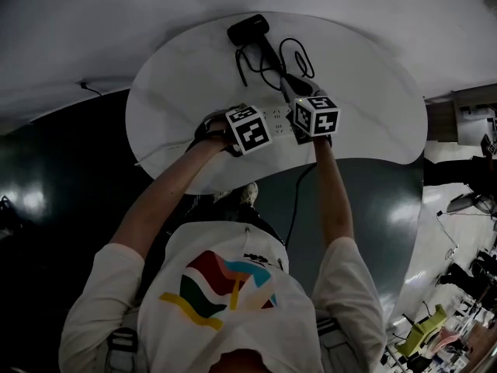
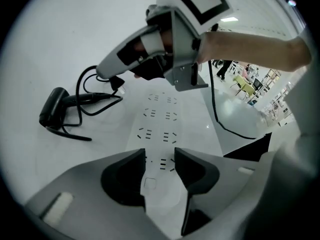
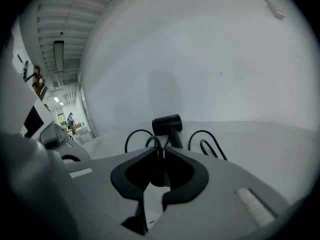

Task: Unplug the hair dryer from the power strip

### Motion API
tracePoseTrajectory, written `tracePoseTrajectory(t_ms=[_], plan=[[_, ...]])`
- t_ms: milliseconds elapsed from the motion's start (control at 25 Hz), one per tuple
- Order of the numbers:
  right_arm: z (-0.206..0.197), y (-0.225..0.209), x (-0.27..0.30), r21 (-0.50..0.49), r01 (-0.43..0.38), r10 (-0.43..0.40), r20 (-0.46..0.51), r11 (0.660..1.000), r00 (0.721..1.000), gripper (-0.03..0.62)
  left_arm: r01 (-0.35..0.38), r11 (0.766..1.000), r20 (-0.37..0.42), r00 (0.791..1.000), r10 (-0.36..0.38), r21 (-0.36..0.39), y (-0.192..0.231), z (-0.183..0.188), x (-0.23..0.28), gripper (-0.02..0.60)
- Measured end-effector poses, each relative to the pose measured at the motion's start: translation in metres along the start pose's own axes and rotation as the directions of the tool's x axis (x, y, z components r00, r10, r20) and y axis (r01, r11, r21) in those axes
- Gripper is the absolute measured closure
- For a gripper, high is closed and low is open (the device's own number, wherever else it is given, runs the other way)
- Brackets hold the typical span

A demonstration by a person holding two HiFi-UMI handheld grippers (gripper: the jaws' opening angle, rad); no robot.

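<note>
Since the right gripper (image 3: 162,156) is clamped on the plug (image 2: 119,82), clear of the power strip (image 2: 160,129), unplugging appears complete. The left gripper (image 2: 160,166), jaws apart, steadies the power strip; only release remains.

Upper centre of the head view: we see a white oval table (image 1: 178,92) on a glossy dark floor (image 1: 54,177), with a pale wall (image 1: 116,22) above. Bottom centre: a white shirt (image 1: 233,294) with a colourful print. Lower right: a green chair (image 1: 423,334). Upper left of the right gripper view: a ceiling light (image 3: 58,55).
</note>
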State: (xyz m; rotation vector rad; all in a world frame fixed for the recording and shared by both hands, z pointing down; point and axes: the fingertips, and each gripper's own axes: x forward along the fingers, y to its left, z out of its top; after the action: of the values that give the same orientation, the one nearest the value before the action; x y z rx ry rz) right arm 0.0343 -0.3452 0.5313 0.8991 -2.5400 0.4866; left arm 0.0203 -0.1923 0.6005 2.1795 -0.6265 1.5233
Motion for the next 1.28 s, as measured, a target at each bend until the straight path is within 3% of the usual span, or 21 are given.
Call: tracePoseTrajectory(t_ms=[160,400,640,800,1280], plan=[[-0.03,-0.03,-0.002,-0.033,0.083,-0.086,-0.099,0.996,0.991,0.537,0.001,1.0,0.0,1.0,-0.001,0.001,-0.002,0.001,0.0,0.4],[-0.046,-0.047,-0.011,0.028,0.118,-0.114,-0.128,0.993,0.985,0.534,0.003,1.0,-0.008,1.0,-0.003,0.003,0.0,0.0,-0.001,0.399],[-0.038,-0.061,-0.018,0.108,0.176,-0.171,-0.062,0.978,0.983,0.509,0.004,1.0,-0.013,1.0,-0.004,-0.003,-0.001,0.0,0.0,0.4],[-0.028,-0.069,-0.029,0.167,0.176,-0.178,-0.002,0.97,0.984,0.407,0.002,1.0,-0.014,1.0,-0.002,-0.005,0.0,0.0,0.0,0.399],[-0.024,-0.056,-0.063,0.22,0.166,-0.179,0.038,0.961,0.983,0.405,-0.01,1.0,-0.016,1.0,0.01,-0.01,0.0,0.0,-0.001,0.399]])
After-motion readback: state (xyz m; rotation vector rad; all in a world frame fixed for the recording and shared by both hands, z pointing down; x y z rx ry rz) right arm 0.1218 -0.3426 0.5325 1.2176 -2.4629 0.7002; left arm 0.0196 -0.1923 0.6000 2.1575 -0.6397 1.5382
